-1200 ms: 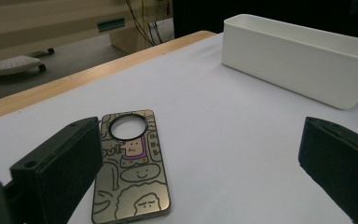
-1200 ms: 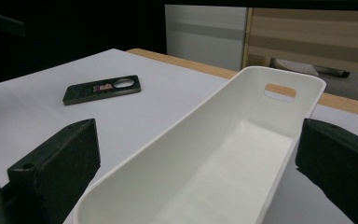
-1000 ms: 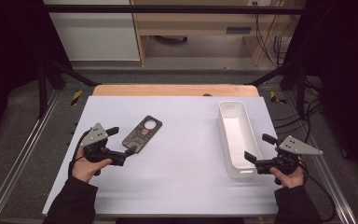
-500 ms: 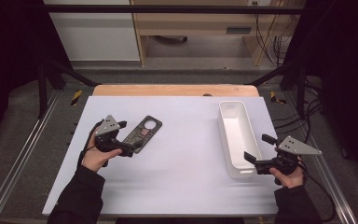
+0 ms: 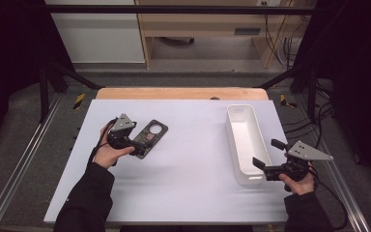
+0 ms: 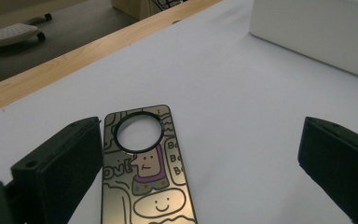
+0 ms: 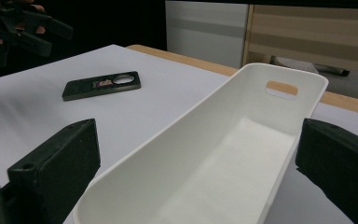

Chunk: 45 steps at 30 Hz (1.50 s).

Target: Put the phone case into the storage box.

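**Flat case between spread fingers, bin waiting at the other hand**

Left gripper (image 5: 137, 145): fingers wide apart, low over the white surface (image 5: 183, 169). The phone case (image 6: 144, 163) lies flat between them, tucked close to the left finger and well short of the right one. Nothing held.

Right gripper (image 5: 266, 166): fingers also wide apart, empty, flanking the near end of the white bin (image 5: 244, 140). Contact with the bin wall cannot be judged from the high view.

Risks, as I judge them:
- The case is thin and flat on the surface. Fingers closing from the sides may ride over its edge, or push it along instead of gripping it.
- It sits off-centre in the gap, so the near finger would meet it first and could twist it before the far one arrives.
- The right fingers are close to the bin; a small nudge could shift it.

View differences:
- The left gripper view shows the case's cartoon print and round camera cut-out, and its offset in the gap.
- The right gripper view shows the bin empty, with a handle slot in its far end wall.
- The high view alone gives the overall layout: case and bin well apart.
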Available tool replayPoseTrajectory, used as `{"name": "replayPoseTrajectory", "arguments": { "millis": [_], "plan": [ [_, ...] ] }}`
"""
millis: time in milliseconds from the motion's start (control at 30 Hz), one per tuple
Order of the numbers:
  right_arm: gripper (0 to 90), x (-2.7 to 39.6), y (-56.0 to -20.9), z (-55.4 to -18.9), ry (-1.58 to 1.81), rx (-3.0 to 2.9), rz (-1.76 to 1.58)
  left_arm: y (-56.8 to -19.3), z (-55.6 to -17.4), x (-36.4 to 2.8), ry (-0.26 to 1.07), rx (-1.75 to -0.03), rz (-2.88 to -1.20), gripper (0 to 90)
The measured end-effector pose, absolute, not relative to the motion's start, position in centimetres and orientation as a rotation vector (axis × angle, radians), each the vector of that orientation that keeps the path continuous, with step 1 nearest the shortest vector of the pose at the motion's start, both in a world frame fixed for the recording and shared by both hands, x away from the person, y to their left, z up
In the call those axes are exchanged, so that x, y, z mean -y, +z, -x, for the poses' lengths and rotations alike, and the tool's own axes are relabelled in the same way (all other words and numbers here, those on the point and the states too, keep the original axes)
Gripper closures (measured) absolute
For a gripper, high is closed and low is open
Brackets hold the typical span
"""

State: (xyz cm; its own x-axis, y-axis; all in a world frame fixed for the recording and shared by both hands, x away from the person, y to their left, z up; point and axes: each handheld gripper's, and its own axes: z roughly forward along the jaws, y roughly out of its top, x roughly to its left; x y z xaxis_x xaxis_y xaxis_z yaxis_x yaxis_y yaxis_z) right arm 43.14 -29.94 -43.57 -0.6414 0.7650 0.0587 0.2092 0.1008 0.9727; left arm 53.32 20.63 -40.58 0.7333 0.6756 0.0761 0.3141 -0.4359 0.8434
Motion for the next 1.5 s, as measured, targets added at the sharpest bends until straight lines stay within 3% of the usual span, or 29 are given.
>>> {"name": "replayPoseTrajectory", "arguments": {
  "millis": [1500],
  "plan": [
    [0.3, 30.1, -43.7, -43.2, 1.569, -1.925, -0.949, -45.3, -60.1, -19.3, 0.474, -0.934, -2.235, 0.0]
  ]
}}
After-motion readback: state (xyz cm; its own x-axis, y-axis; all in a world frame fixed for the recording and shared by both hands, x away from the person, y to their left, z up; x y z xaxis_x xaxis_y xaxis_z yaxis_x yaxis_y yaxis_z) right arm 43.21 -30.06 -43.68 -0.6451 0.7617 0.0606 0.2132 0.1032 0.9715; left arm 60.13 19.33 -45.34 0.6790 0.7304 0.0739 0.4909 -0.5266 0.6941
